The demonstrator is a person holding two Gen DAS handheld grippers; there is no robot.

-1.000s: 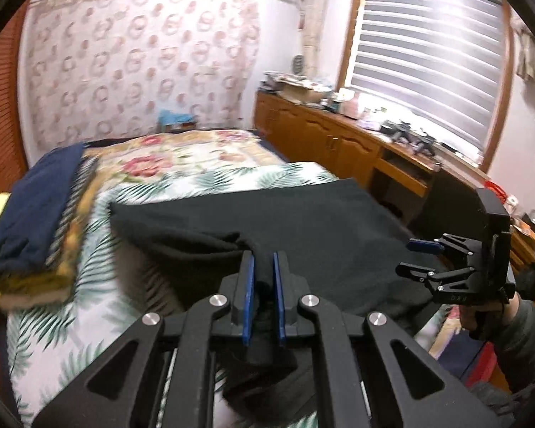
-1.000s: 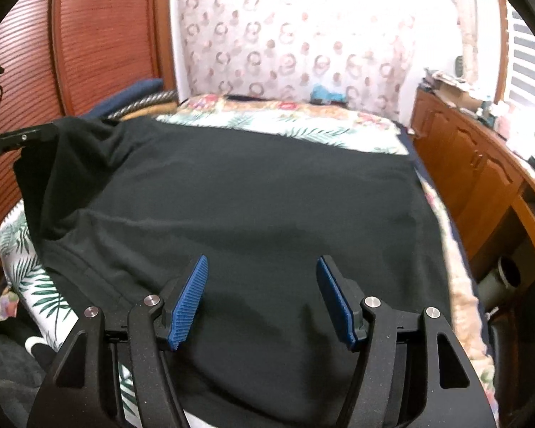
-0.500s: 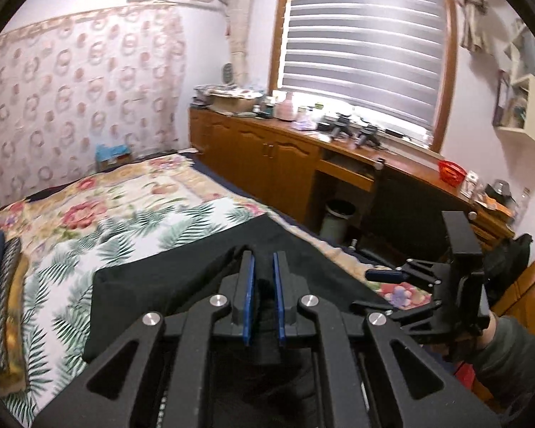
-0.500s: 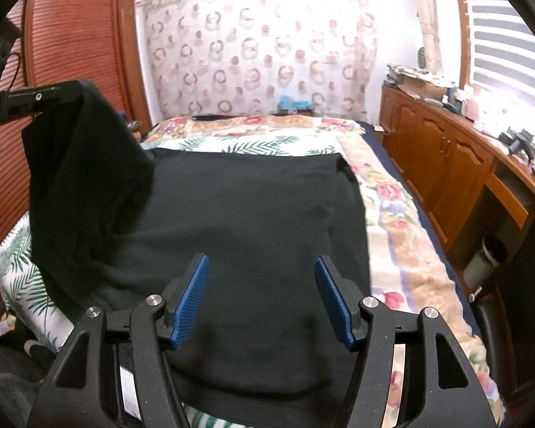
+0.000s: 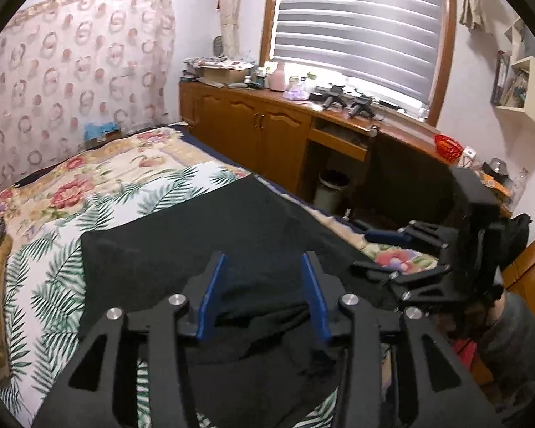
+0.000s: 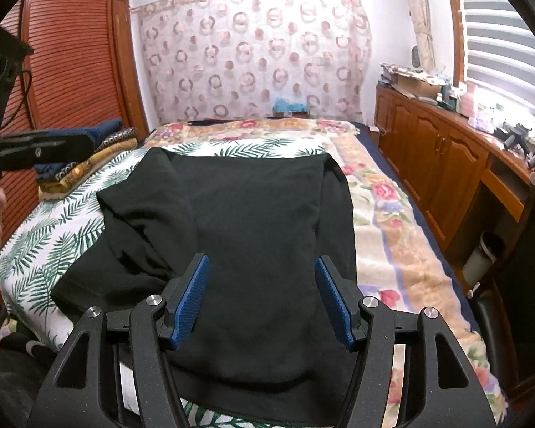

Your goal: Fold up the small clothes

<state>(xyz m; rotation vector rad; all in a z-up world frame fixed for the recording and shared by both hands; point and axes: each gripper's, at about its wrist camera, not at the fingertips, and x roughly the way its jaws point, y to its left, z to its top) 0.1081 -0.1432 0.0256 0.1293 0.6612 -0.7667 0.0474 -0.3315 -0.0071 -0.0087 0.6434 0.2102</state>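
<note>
A black garment [image 6: 260, 214] lies on the bed, with one side folded over onto itself and a rumpled flap at its left. It also shows in the left wrist view [image 5: 203, 242]. My left gripper [image 5: 264, 267] is open and empty just above the garment's near part. My right gripper [image 6: 260, 267] is open and empty, hovering over the garment's near edge. The right gripper also shows at the right of the left wrist view [image 5: 385, 249], beside the garment's right edge. The left gripper's body shows at the left of the right wrist view [image 6: 35, 149].
The bed [image 6: 385, 235] carries a leaf-print sheet and a floral blanket. A stack of folded clothes [image 6: 85, 160] sits at the bed's left by a wooden wardrobe [image 6: 71, 71]. A wooden cabinet [image 5: 260, 135] with clutter and a bin [image 5: 330, 185] run along the right.
My left gripper has carried the garment's side across and let it go; its jaws went from shut on the cloth to open. The garment now lies folded narrower. The right gripper stayed open.
</note>
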